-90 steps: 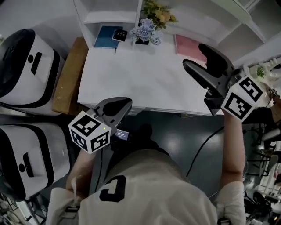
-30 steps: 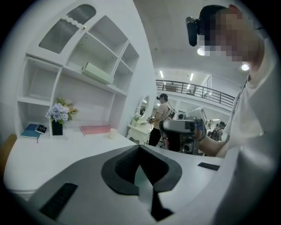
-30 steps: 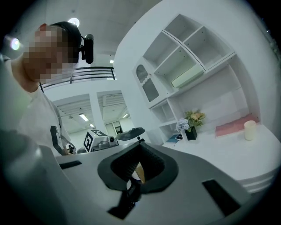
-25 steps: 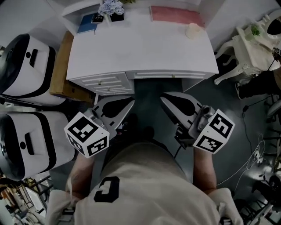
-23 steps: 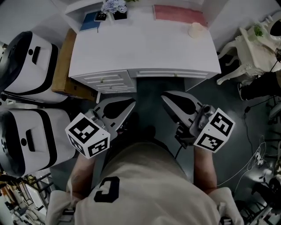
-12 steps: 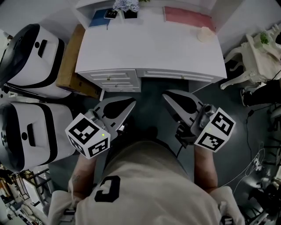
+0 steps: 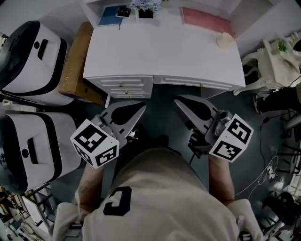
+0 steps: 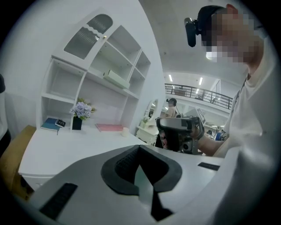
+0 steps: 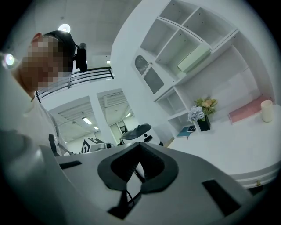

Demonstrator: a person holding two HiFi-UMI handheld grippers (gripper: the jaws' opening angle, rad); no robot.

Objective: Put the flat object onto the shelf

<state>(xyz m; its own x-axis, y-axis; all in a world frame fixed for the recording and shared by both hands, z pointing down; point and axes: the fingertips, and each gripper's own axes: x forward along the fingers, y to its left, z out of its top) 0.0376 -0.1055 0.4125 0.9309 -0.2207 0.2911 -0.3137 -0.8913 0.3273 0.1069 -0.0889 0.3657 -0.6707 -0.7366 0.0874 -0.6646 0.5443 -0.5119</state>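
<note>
Smooth white painted desk [image 7: 160,47]; matt brown board [image 7: 75,66]; matt pink flat object [image 7: 207,20].

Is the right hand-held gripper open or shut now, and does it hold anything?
Shut and empty. In its own view the right hand-held gripper has its jaws together, with nothing between them.

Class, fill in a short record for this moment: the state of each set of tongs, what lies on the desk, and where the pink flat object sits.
left tongs: shut, empty, short of the desk
right tongs: shut, empty, short of the desk
desk: white, drawers facing the person
pink flat object: lying at the desk's back right, not on a shelf
blue book: back left
flower vase: back middle
cream cylinder: near the right edge
</note>
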